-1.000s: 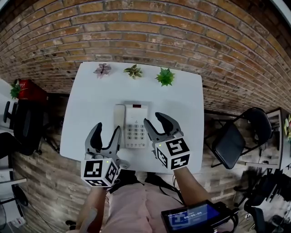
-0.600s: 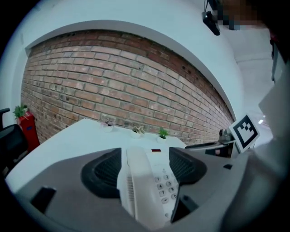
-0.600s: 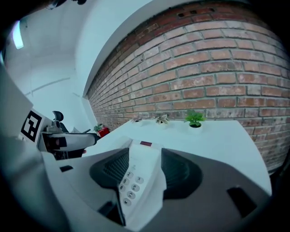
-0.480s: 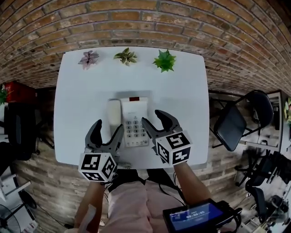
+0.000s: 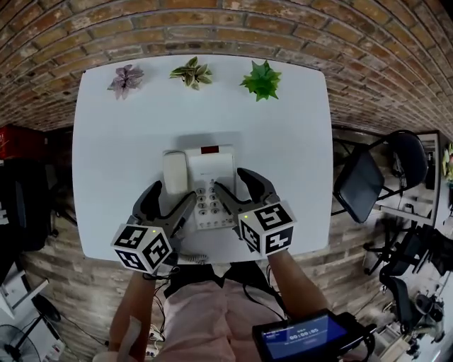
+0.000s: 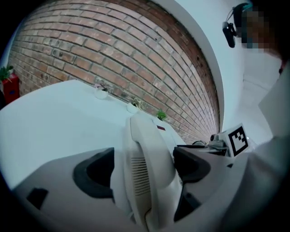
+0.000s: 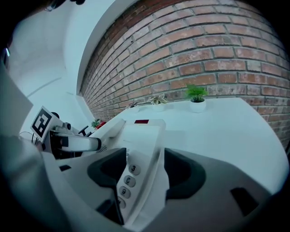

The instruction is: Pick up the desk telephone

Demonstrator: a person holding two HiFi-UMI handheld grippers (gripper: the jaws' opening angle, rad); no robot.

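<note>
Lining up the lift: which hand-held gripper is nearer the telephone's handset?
Left. The left hand-held gripper straddles the handset; the right hand-held gripper straddles the keypad edge beside it. Both pairs of jaws have just been opening, neither pressing.

free: table L+R of phone | blocked: plants along far edge, wall behind

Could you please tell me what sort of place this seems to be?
Probably an office or studio workspace: a desk telephone sits on a white table by a brick wall, with a black chair beside it.
</note>
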